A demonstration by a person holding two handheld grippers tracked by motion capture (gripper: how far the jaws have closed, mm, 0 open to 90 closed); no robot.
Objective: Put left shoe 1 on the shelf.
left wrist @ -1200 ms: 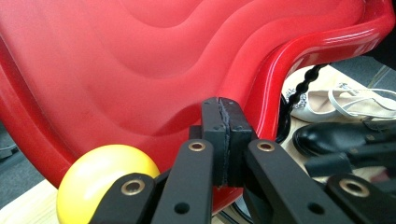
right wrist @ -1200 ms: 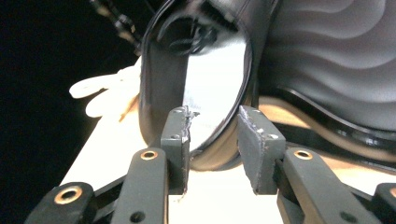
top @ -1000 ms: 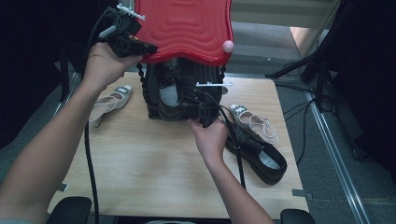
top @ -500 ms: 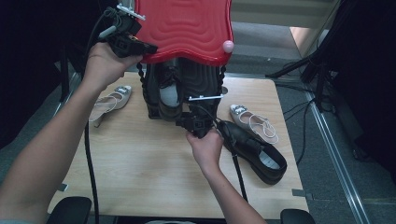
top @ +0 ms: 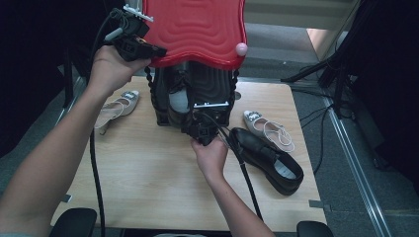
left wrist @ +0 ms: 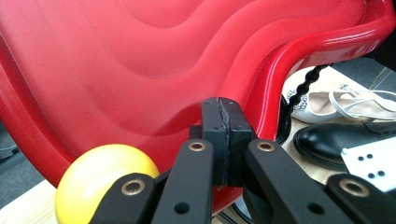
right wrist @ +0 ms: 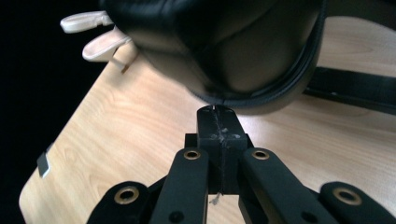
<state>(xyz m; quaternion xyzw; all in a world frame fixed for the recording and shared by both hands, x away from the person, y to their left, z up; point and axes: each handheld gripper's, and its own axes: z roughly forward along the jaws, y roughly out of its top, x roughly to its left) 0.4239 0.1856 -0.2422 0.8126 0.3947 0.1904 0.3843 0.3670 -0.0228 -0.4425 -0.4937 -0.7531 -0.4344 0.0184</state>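
Red plastic lid (top: 197, 29) was tipped up over a black case (top: 192, 94) at the back of the wooden surface (top: 148, 177). Left claw (top: 157, 51) was pressed together on the lid's rim, holding it raised; in the left gripper view the pads (left wrist: 223, 135) met right at the red edge, with a yellow knob (left wrist: 100, 179) beside them. Right claw (top: 195, 129) was pressed together too, pinching the low front edge of a dark shoe (right wrist: 224, 51) at the case opening; what exactly sat between the pads was too thin to tell.

Progress, as judged: lid open, grip taken, shoe not yet clear of the case. One black shoe (top: 269, 159) already lay on the surface to the right, a pale sandal (top: 267, 129) near it, another sandal (top: 116, 106) on the left. Left to do, probably: move that shoe clear and drop the lid.
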